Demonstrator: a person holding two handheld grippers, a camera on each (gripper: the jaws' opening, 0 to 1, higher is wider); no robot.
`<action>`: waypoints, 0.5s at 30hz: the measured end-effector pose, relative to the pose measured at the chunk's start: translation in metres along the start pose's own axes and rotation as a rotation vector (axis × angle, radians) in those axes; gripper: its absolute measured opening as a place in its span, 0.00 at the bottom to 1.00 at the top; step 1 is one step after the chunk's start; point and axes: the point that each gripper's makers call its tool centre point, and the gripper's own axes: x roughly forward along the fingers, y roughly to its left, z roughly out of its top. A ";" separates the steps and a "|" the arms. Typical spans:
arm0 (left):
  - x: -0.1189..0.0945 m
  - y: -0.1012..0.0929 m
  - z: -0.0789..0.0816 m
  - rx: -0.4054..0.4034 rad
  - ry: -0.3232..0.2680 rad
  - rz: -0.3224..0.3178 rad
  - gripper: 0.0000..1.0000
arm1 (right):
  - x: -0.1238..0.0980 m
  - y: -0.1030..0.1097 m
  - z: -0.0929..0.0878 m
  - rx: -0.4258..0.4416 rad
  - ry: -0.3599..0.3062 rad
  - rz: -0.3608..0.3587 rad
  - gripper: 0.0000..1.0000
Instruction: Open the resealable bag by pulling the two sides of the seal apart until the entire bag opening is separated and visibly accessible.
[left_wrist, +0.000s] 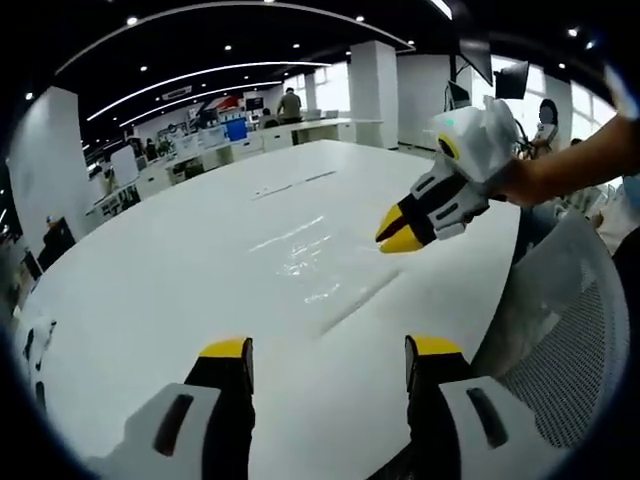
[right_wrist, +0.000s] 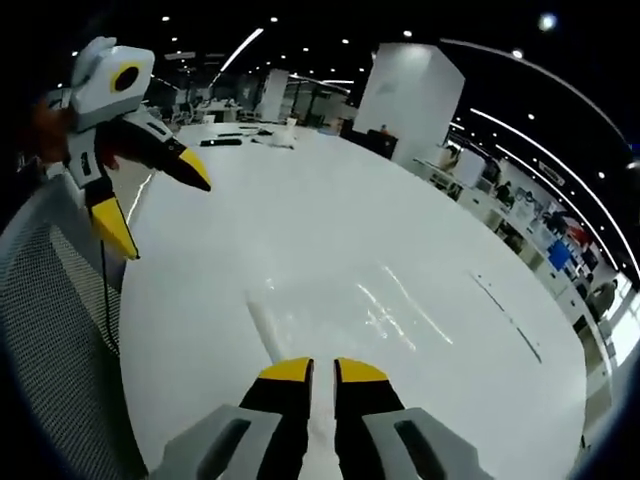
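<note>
Bag (left_wrist: 310, 262) lies flat (clear, glossy) on the table (left_wrist: 150, 290); left gripper (left_wrist: 325, 352) spread wide, right gripper (right_wrist: 322, 371) nearly closed, both empty.

Bag (left_wrist: 305, 262) flat on table (left_wrist: 150, 290), between tools.
</note>
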 end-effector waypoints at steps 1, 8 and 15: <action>0.000 0.000 -0.001 0.003 0.003 0.001 0.60 | -0.002 0.004 -0.001 0.016 -0.005 0.013 0.05; -0.004 0.001 -0.001 0.008 -0.002 -0.001 0.61 | -0.020 0.017 -0.010 0.181 -0.032 0.024 0.09; -0.008 0.007 0.001 0.001 -0.014 0.021 0.66 | -0.040 0.014 -0.005 0.326 -0.129 -0.023 0.23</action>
